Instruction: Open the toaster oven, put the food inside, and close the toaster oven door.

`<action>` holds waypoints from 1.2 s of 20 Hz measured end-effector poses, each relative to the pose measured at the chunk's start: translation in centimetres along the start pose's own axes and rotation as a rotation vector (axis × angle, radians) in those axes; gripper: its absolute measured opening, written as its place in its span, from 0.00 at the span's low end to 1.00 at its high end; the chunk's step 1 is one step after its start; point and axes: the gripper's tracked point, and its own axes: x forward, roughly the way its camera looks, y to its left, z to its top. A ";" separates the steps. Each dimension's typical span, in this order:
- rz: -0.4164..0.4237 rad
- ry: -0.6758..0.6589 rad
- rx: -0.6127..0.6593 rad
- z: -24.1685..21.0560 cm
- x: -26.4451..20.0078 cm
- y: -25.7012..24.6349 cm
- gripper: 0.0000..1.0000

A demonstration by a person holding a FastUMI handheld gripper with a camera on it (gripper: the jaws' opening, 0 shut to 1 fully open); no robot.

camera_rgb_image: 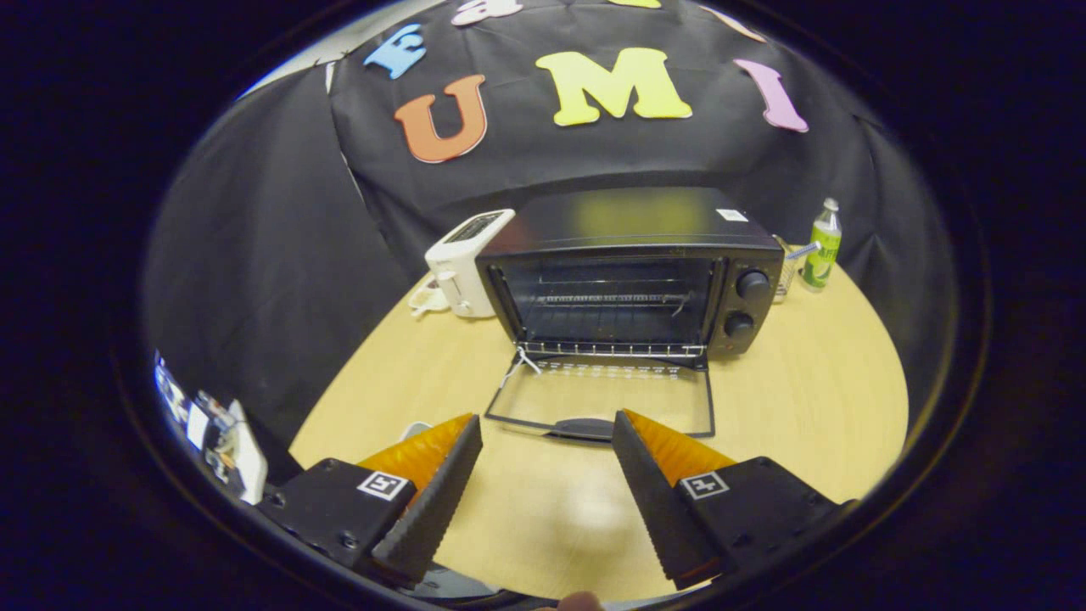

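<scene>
A black toaster oven (632,267) stands on the wooden table (814,399), beyond my fingers. Its glass door (607,399) hangs fully down and lies flat toward me, with the dark handle (585,428) at its near edge. Inside the oven I see a wire rack (611,299) with nothing on it. Two knobs (747,301) sit on the oven's right side. My gripper (547,424) is open, with nothing between its fingers; the fingertips hover just short of the door handle. A small white rim (416,428) peeks out past the left finger; what it is I cannot tell.
A white pop-up toaster (465,263) stands against the oven's left side with its cord on the table. A green bottle (821,246) and a clear glass (785,267) are at the oven's right. Black cloth walls close the booth behind.
</scene>
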 end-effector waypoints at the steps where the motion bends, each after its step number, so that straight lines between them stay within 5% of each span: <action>1: 0.024 0.019 0.020 0.5 -0.8 0.4 1.00; 8: 0.272 0.194 0.197 -1.4 -1.6 6.8 1.00; 14: 0.342 0.432 0.303 -8.2 2.3 9.9 0.97; 22: 0.351 0.569 0.387 -12.3 6.0 11.2 0.74; 24: 0.366 0.576 0.408 -12.3 5.9 11.6 0.53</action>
